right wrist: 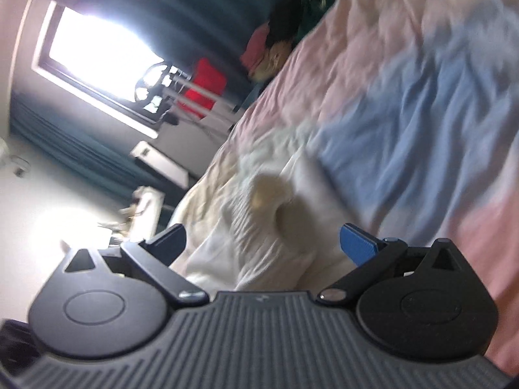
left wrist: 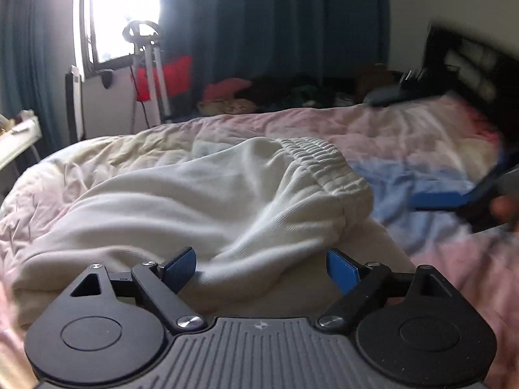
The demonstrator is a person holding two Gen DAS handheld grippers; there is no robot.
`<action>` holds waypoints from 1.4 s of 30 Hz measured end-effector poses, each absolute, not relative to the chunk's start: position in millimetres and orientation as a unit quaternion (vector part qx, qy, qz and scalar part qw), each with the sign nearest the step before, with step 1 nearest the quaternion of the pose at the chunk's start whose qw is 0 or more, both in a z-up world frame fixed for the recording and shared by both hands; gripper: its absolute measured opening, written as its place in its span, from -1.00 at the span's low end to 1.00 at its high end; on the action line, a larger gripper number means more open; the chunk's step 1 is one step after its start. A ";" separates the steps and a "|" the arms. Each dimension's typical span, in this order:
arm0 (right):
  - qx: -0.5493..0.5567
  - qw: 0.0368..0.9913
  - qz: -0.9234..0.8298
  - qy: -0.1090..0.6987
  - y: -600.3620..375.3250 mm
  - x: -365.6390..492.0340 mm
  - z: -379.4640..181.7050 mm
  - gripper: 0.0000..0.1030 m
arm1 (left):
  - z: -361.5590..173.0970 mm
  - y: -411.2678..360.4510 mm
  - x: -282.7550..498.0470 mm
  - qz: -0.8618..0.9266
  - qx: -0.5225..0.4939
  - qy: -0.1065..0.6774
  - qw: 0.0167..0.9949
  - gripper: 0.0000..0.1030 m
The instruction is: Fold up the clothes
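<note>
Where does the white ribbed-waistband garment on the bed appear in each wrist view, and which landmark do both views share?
Left wrist view: the white ribbed-waistband garment fills the centre, lying crumpled on the bed straight ahead of the open left gripper.
Right wrist view: the picture is rolled sideways; the garment lies at lower centre, ahead of the open right gripper.
Shared landmark: the bright red cloth below the window.

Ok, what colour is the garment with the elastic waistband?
White garment; clearest in the left wrist view.
</note>
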State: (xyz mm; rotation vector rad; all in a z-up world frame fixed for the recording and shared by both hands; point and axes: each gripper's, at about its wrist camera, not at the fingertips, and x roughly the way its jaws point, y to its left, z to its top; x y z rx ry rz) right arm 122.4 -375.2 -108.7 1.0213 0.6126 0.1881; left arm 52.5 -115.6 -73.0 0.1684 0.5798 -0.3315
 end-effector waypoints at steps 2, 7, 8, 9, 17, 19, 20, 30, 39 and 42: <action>0.499 0.809 0.095 0.298 -367.3 122.9 -117.0 0.98 | -68.7 -91.7 31.0 -0.160 0.081 0.279 0.944 0.74; 0.500 0.797 0.099 0.323 -351.3 133.4 -131.1 0.42 | -60.3 -52.0 -2.7 -0.107 0.031 0.263 0.958 0.77; 0.498 0.797 0.101 0.326 -348.0 135.2 -133.0 0.39 | -58.3 -45.7 -1.3 -0.098 0.016 0.264 0.959 0.77; 0.495 0.797 0.104 0.329 -344.6 136.9 -134.8 0.37 | -55.7 -39.6 1.5 -0.091 0.003 0.264 0.960 0.77; 0.482 0.808 0.095 0.326 -322.0 153.9 -147.8 0.37 | -43.4 -1.8 14.6 -0.066 -0.041 0.250 0.965 0.77; 0.479 0.811 0.086 0.323 -319.0 159.4 -152.1 0.18 | -44.4 0.5 16.6 -0.081 -0.034 0.244 0.966 0.83; 0.470 0.818 0.080 0.322 -317.7 160.2 -151.0 0.07 | -44.8 -1.2 15.8 -0.091 -0.022 0.239 0.966 0.84; 0.405 0.883 0.099 0.216 -315.3 148.3 -90.2 -0.31 | -63.7 -43.6 -1.4 -0.105 0.155 0.183 0.965 0.96; 0.429 0.881 0.115 0.164 -341.6 146.0 -66.3 -0.31 | -95.5 -58.6 19.9 0.052 0.261 0.168 0.949 0.97; 0.435 0.879 0.107 0.166 -350.6 148.6 -70.2 -0.31 | -96.6 -46.7 33.2 0.081 0.214 0.198 0.953 0.97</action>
